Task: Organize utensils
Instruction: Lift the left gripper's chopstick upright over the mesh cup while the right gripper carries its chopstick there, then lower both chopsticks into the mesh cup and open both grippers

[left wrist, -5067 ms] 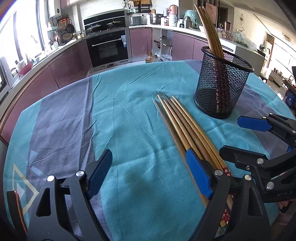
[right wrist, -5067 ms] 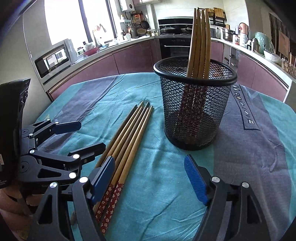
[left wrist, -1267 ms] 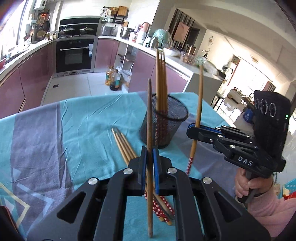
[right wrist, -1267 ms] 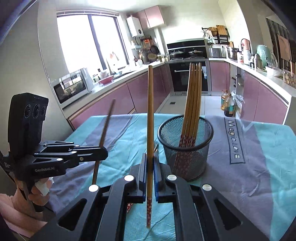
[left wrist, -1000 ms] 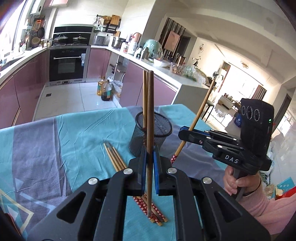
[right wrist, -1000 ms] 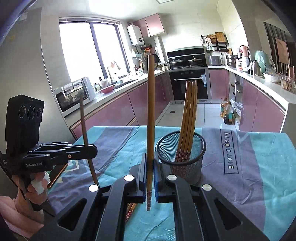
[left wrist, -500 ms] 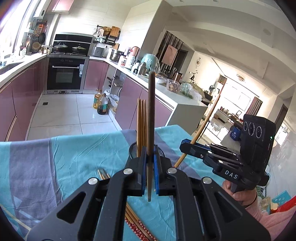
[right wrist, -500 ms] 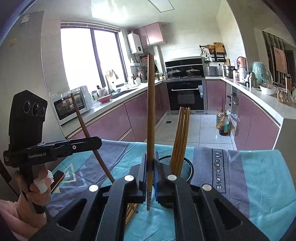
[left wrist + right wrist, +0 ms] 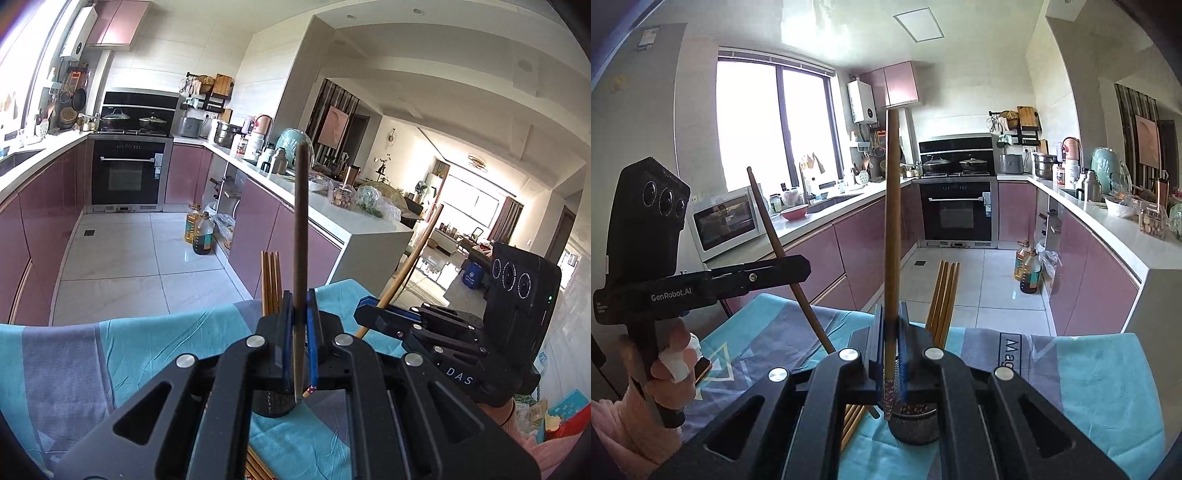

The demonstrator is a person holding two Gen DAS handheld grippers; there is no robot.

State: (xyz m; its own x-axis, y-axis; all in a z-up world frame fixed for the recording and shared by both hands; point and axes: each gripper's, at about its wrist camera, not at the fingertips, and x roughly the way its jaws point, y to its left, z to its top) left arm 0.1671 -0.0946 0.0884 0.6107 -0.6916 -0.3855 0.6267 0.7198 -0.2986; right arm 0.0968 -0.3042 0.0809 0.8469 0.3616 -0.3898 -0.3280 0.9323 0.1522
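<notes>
My left gripper (image 9: 300, 295) is shut on one dark wooden chopstick (image 9: 300, 229), held upright above the table. Behind its jaws, the black mesh holder (image 9: 273, 404) is mostly hidden; several chopsticks (image 9: 271, 280) stand in it. To the right, my right gripper (image 9: 361, 313) is shut on a slanting chopstick (image 9: 413, 258). In the right wrist view, that right gripper (image 9: 891, 306) clamps its upright chopstick (image 9: 891, 221) just above the holder (image 9: 916, 424). At the left, the left gripper (image 9: 805, 266) holds its chopstick (image 9: 775, 236) tilted.
Loose chopsticks (image 9: 853, 421) lie on the teal and grey tablecloth (image 9: 147, 343) beside the holder. A person's hand (image 9: 672, 365) grips the left handle. Purple kitchen cabinets, an oven (image 9: 956, 210) and a white counter (image 9: 369, 225) lie beyond the table.
Both grippers have risen, each with its chopstick. The table and holder have sunk low in both views, and the holder is now mostly hidden behind the jaws.
</notes>
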